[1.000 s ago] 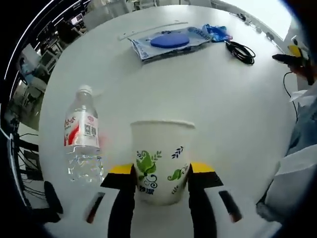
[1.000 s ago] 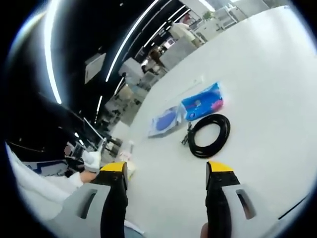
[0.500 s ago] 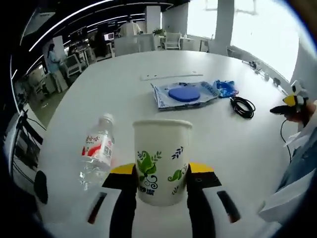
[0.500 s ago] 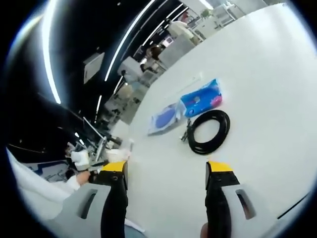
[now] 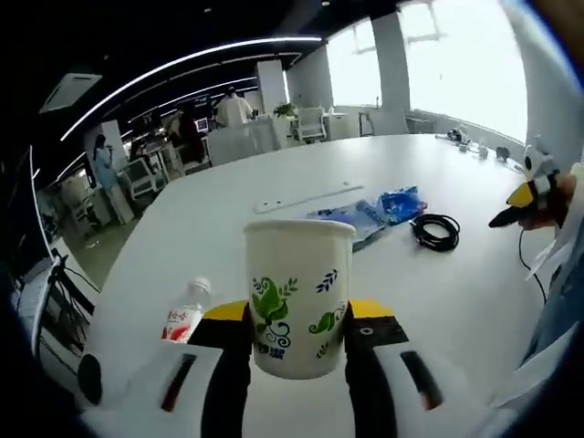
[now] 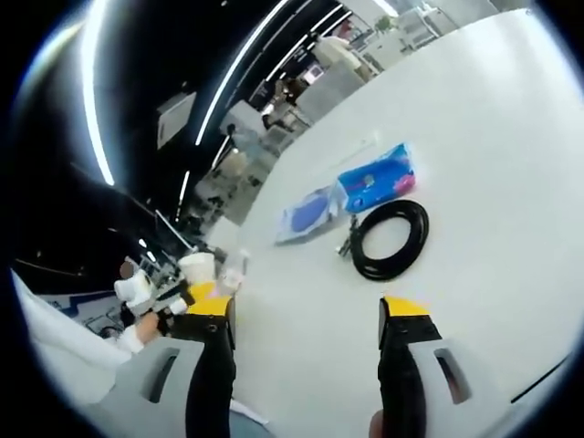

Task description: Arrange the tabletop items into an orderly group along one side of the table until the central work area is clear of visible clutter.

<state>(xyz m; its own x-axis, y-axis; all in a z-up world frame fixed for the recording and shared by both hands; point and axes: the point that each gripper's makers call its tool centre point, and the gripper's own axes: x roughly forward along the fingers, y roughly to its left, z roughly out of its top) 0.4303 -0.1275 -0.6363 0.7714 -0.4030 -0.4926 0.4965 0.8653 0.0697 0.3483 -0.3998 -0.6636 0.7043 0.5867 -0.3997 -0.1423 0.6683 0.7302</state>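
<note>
My left tool [image 5: 297, 333] grips a paper cup above a white bench in an open office.

The round white bench [image 5: 274, 228] stands before bright windows and desks. The paper cup [image 5: 297, 297], upright with green leaf print, sits pinched between my left jaws; I cannot see inside it. A water bottle [image 5: 185, 321] stands just left of it. My right tool [image 6: 306, 319] gapes wide and empty, the coiled black cable [image 6: 388, 239], blue packet [image 6: 376, 181] and blue pouch [image 6: 308, 213] lying well ahead.

A white paper cup [image 5: 298, 297] with green leaf print stands upright at six o'clock, a water bottle [image 5: 185, 322] at eight, and blue packets [image 5: 383, 207] beside a coiled black cable [image 5: 435, 232] at two.
</note>
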